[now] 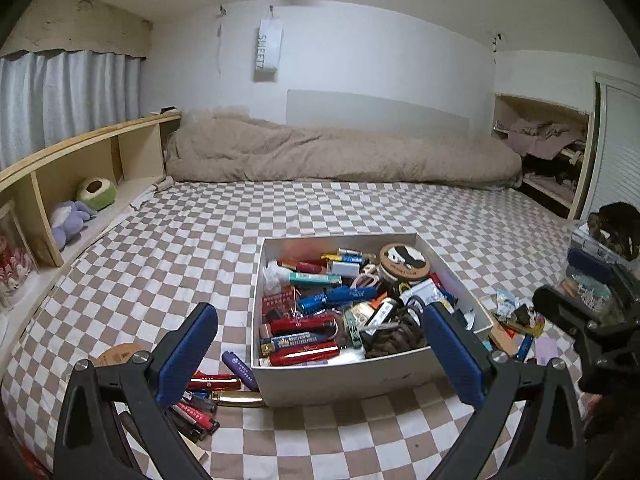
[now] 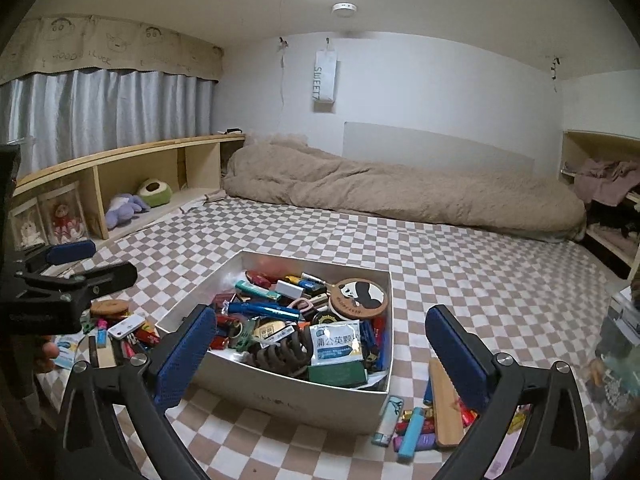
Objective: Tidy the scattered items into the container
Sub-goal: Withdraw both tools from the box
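- At the far left, a pile of lighters (image 1: pixel 208 396) and pens is seen on the checkered bed sheet (image 1: pixel 168 248), just beside the near left corner of the white box (image 1: pixel 352 380). A slim piece could be pushed under the box wall if it were approached from the side.
- The left gripper (image 1: pixel 320 354) is held spread wide, with nothing between its blue pads (image 1: pixel 188 344); it hovers above the near edge of the box. If it were lowered straight down, the box rim could be struck and the box shifted on the soft sheet.
- A purple lighter (image 1: pixel 240 370) lies touching or almost touching the box wall; a clean pinch may be prevented by that wall.
- In the middle, the box is already heaped with lighters, batteries, a sachet (image 2: pixel 336 346) and a round panda-print disc (image 2: pixel 359 295). Further items dropped on the heap could slide over the rim.
- The right gripper (image 2: pixel 320 354) is likewise spread and empty, above the near corner of the box.
- To the right of the box, a wooden comb (image 2: pixel 444 400), a light blue lighter (image 2: pixel 412 436) and other small pieces lie close together. More than one could be caught in a single pinch, and one could be dropped.
- The two grippers work near each other; a collision is judged possible if both reach for the box together.
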Available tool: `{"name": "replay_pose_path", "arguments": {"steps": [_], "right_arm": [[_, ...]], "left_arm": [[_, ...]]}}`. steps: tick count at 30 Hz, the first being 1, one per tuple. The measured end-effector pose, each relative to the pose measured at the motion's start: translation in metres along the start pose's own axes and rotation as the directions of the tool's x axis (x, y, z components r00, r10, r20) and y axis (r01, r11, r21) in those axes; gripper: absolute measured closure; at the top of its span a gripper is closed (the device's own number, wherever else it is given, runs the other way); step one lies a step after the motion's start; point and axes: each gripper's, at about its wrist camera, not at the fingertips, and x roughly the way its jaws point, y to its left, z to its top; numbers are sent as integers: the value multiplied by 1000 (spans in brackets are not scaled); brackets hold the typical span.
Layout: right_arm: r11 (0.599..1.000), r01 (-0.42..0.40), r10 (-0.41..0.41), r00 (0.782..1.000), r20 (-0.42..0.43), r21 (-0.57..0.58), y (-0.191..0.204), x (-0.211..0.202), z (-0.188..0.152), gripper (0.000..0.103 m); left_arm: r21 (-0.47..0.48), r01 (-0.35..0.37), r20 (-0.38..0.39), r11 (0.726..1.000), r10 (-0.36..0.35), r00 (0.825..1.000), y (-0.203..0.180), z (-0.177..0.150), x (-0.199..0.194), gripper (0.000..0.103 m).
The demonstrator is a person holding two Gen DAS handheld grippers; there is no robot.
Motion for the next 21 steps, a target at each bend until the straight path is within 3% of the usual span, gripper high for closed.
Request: {"name": "replay_pose_path", "arguments": {"steps": [12, 21], "right_arm": [[1000, -14, 14, 1000, -17, -1, 4, 8, -3, 0], [1000, 5, -5, 1000, -27, -19, 7, 13, -7, 0]], "left_arm": [[6, -46, -5, 999, 47, 999, 4, -11, 9, 0], [38, -30, 0, 999, 30, 1000, 0, -13, 6, 0]]}}
